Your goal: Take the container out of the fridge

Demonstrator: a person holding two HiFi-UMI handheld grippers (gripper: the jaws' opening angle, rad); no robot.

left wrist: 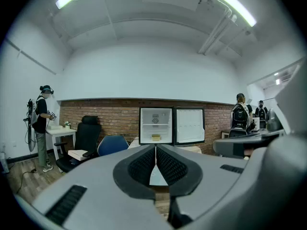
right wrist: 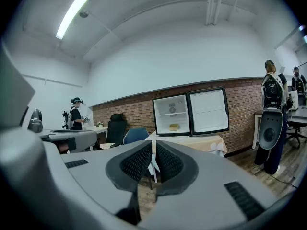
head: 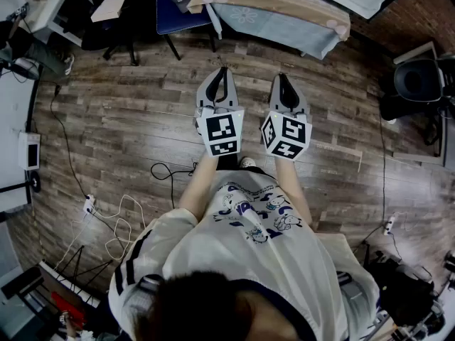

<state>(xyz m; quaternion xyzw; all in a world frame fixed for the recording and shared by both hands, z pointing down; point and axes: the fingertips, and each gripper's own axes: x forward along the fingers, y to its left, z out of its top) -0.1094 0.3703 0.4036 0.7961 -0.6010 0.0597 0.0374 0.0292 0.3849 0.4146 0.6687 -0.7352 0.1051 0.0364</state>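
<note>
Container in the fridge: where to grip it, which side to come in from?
Probably from the front: the fridge stands open, door swung right, and the container sits low and wide in the lower compartment. Close the jaws across its left and right sides. Rim and lid are too small to judge.
</note>
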